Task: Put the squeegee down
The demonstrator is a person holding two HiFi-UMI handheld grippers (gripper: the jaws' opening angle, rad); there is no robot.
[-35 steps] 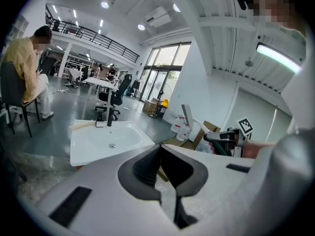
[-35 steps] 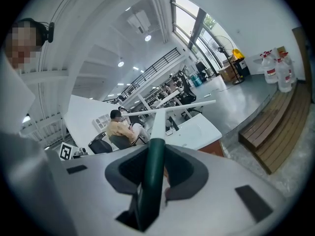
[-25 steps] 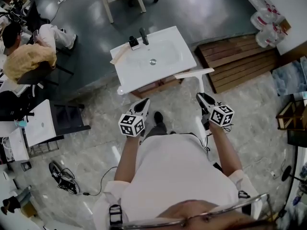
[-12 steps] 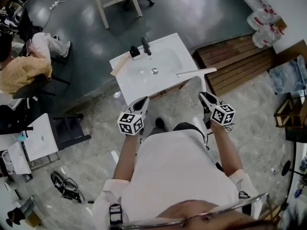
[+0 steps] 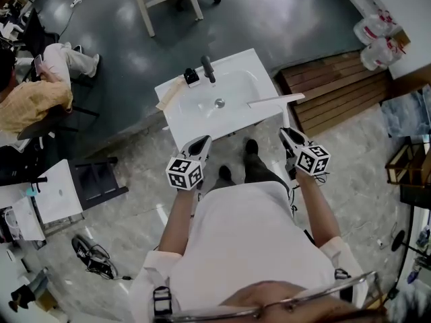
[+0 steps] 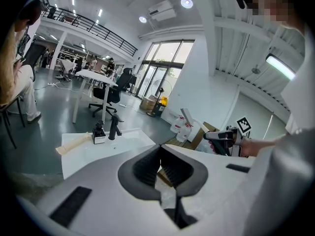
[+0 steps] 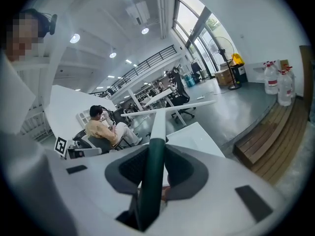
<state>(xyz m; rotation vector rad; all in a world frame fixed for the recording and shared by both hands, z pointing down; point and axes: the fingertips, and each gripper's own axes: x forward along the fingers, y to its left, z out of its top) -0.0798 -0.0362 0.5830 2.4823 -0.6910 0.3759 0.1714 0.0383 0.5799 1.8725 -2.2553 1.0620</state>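
The right gripper (image 5: pixel 287 135) is pinching the squeegee (image 5: pixel 275 100) by its dark green grip, with one pad lying against each side of the grip in the right gripper view. From there the white shaft is running forward to the long pale blade. The blade is sitting crosswise in the air, not lying on anything. In the head view the blade is showing across the right edge of the white washbasin (image 5: pixel 183 123), one end over the top beside the bowl and the other end past the edge. The left gripper (image 5: pixel 201 142) is hanging level with the right one, just off the washbasin's near edge. Its pads are pressed together at the tips, with nothing between them. A black faucet (image 5: pixel 209 69) is standing at the washbasin's far edge with a small black-and-white object (image 5: pixel 191 78) just beside it, and a beige strip (image 5: pixel 168 91) is lying at the far left corner. A wooden pallet (image 5: pixel 333 89) is lying on the floor to the right.
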